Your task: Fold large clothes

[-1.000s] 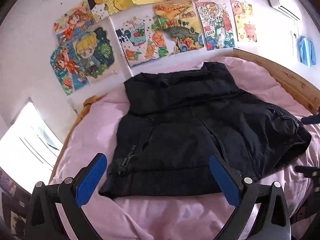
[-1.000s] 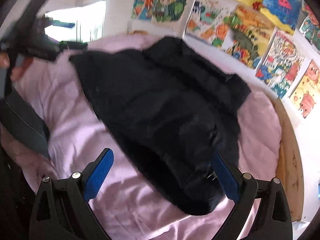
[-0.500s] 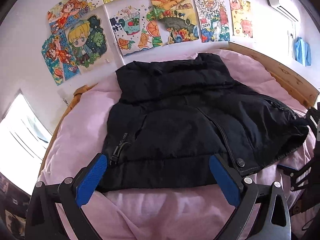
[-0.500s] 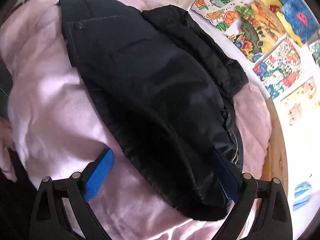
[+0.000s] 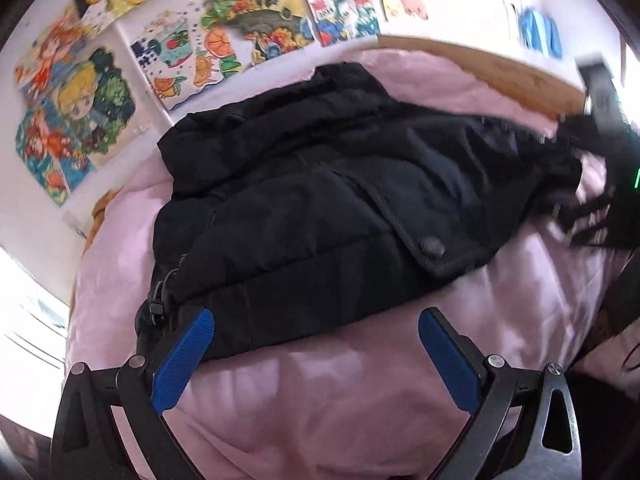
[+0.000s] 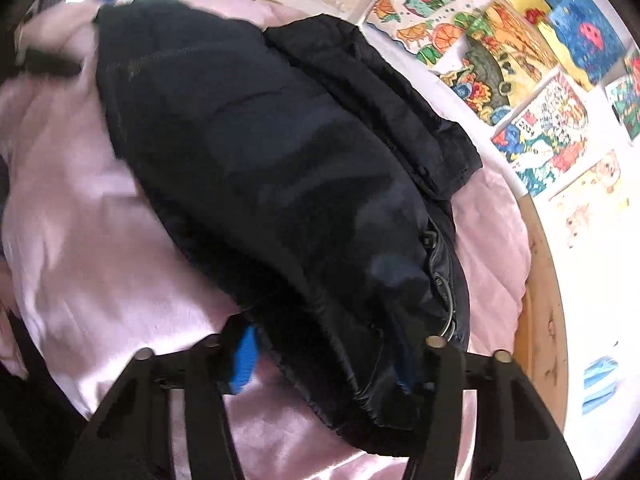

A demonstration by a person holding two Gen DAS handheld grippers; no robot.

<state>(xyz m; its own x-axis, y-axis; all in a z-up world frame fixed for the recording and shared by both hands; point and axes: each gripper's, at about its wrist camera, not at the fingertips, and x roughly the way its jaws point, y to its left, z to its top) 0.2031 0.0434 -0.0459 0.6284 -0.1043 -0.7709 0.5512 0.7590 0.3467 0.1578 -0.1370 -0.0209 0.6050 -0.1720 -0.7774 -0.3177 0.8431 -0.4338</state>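
A black padded vest [image 5: 320,200] lies spread on a pink bed cover [image 5: 320,392]. My left gripper [image 5: 316,340] is open at the vest's near hem, its left blue pad [image 5: 180,360] touching the hem corner by the zipper pull. In the right wrist view the vest [image 6: 280,180] fills the middle. My right gripper [image 6: 324,356] straddles the vest's near edge, its jaws narrowed around the padded fabric, with one blue pad [image 6: 244,360] showing and the other mostly hidden under the cloth. The right gripper also shows blurred in the left wrist view [image 5: 600,184].
Colourful drawings [image 5: 240,32] cover the white wall behind the bed. A wooden bed frame [image 5: 480,68] runs along the far right side, also in the right wrist view [image 6: 544,280]. A bright window [image 5: 24,320] is at left.
My left gripper moved down and in to the vest's hem. My right gripper moved onto the vest's edge and its jaws narrowed around the fabric.
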